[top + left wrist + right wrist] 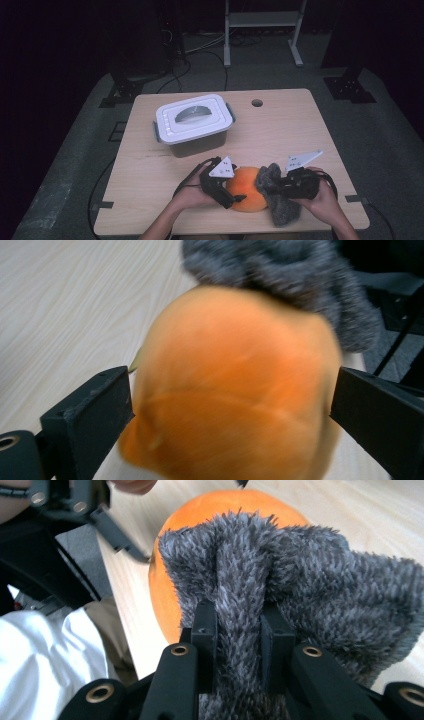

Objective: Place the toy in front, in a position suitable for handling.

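The orange ball (pixel 230 385) is blurred in the left gripper view, and the bottom edge cuts off its lower part. The grey fuzzy cloth (pixel 300 595) covers the ball's right side in the right gripper view. What is inside the lidded box (pixel 195 122) is hidden. The cloth (pixel 285 275) is cut off by the top edge.

The high view is dim: the pale wooden counter (pixel 280 130) catches soft light from above while the surrounding room falls to near black. The picture is soft and grainy. In the left gripper view the round orange plush ball (pixel 235 385) is blurred. The right gripper view renders the fuzzy grey knitted cloth (pixel 310 585) sharply.
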Tool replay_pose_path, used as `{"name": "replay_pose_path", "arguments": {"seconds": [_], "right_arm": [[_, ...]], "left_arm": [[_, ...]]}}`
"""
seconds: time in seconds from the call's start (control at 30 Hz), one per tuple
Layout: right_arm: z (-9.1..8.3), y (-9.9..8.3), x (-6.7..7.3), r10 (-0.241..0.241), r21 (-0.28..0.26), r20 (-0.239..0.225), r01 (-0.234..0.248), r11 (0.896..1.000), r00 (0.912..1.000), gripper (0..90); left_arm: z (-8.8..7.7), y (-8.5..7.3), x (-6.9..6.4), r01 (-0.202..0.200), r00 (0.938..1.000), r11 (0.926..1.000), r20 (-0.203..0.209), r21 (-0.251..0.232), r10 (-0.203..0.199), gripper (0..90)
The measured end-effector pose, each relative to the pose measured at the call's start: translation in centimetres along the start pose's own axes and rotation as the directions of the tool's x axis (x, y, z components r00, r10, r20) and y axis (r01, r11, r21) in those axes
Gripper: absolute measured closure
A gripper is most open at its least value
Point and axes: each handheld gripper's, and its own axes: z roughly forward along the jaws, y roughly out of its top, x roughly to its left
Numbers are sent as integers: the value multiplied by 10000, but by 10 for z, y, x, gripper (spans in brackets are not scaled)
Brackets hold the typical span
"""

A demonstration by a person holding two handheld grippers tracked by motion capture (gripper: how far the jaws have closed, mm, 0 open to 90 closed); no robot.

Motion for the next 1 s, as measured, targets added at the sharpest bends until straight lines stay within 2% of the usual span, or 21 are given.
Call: {"name": "replay_pose_path", "arguments": {"seconds": [0.07,0.13,0.23,0.33,0.4,0.47,0.6,0.63,0.7,0.77,0.83,0.9,1.0], "right_arm": [[0,-2,-1,26,77,-154,-25,10000,9999,728],[-1,-3,-3,61,85,-258,-59,9999,9996,728],[-2,-2,-5,194,77,-255,-192,9998,9995,732],[-7,1,-4,154,-169,-114,-156,9997,9998,737],[-10,4,-4,83,-393,99,-79,9992,9999,739],[-13,6,-4,101,-639,403,-75,9979,9991,739],[-21,11,-2,122,-1270,905,-6,9919,9958,738],[-21,12,-1,92,-1396,872,30,9902,9962,737],[-17,13,2,-29,-1349,848,144,9908,9964,736],[-8,12,3,-156,-950,755,227,9952,9970,733],[-3,10,1,-104,-815,393,136,9966,9992,732],[-1,8,1,-191,-673,130,199,9975,9997,733],[-1,5,1,-239,-525,-114,232,9984,9997,733]], "left_arm": [[3,-3,3,375,9991,9993,204,66,-376,25],[4,-6,4,487,9984,9988,284,1,-487,42],[2,-5,1,100,9998,9999,156,60,-101,202],[-2,-2,-1,-290,9995,9996,-148,45,291,315],[-4,-1,-1,-363,9985,9993,-414,-119,358,334],[-4,1,-3,-610,9954,9978,-758,-249,589,336],[-3,5,-8,-940,9913,9954,-945,-176,919,323],[-3,5,-10,-983,9909,9950,-940,-167,963,314],[-4,7,-11,-999,9919,9948,-803,-178,981,294],[-4,8,-10,-939,9933,9954,-696,-161,926,231],[-6,8,-8,-721,9961,9970,-527,-285,705,183],[-7,9,-5,-456,9973,9984,-594,-346,435,99],[-3,7,0,-17,9995,9996,-320,-264,9,24]]}}
